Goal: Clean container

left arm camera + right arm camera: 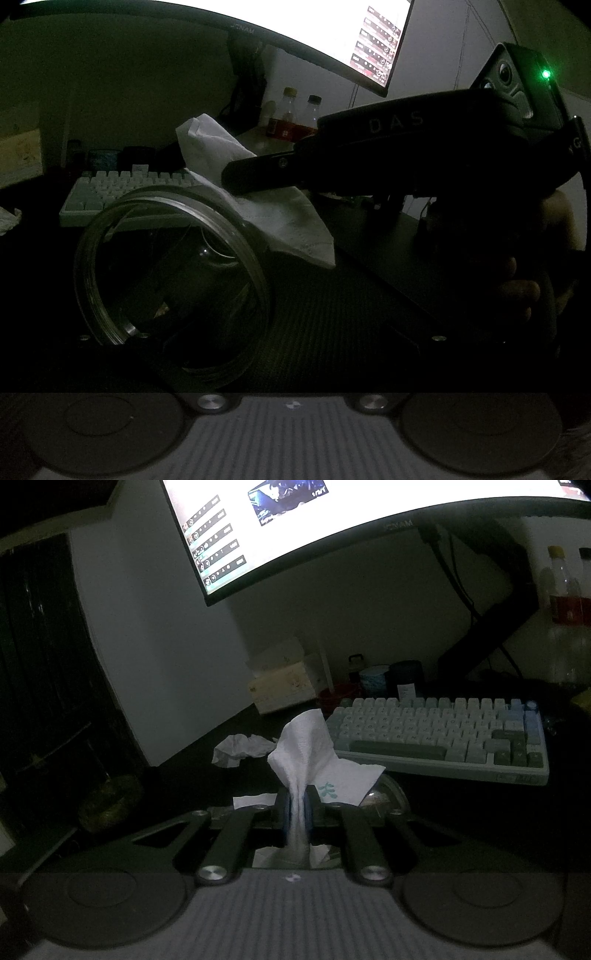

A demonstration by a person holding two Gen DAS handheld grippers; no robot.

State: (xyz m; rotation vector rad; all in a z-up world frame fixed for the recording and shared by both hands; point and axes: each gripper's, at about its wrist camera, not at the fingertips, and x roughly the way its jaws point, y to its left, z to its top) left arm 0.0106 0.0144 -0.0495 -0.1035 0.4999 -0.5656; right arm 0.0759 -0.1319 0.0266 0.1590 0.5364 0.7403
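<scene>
**Jar held on its side, tissue pinched and ready to wipe**

While the glass container (173, 269) lies tipped on its side with its open threaded mouth toward the left wrist camera, it sits between the left tongs (155, 332); too dark to tell if the pads actually press on it or just bracket it. It hangs low over the dark bench (332, 325), and whether it touches the bench cannot be made out.

Right tongs (297, 808) are clenched on a white tissue (310, 753), the paper bunched through the jaws and fanning out above them. In the left view the same tissue drapes over the jar's far upper side, just behind the rim, not inside the mouth. A bit of the glass rim shows just right of the tongs in the right view.

Further out: a crumpled tissue (242, 749) lies on the bench to the left, a keyboard (443, 734) behind, bottles (295, 118) and a lit monitor (332, 513) at the back.

Risks, as I judge it:
- Smooth round glass, uncertain hold: pushing the tissue in could roll or slip the jar out.
- Tissue pinched at one narrow point: it may tear or pull free when dragged against the threads.
- Low light: the tongs' tips could knock the rim instead of entering the mouth.
</scene>
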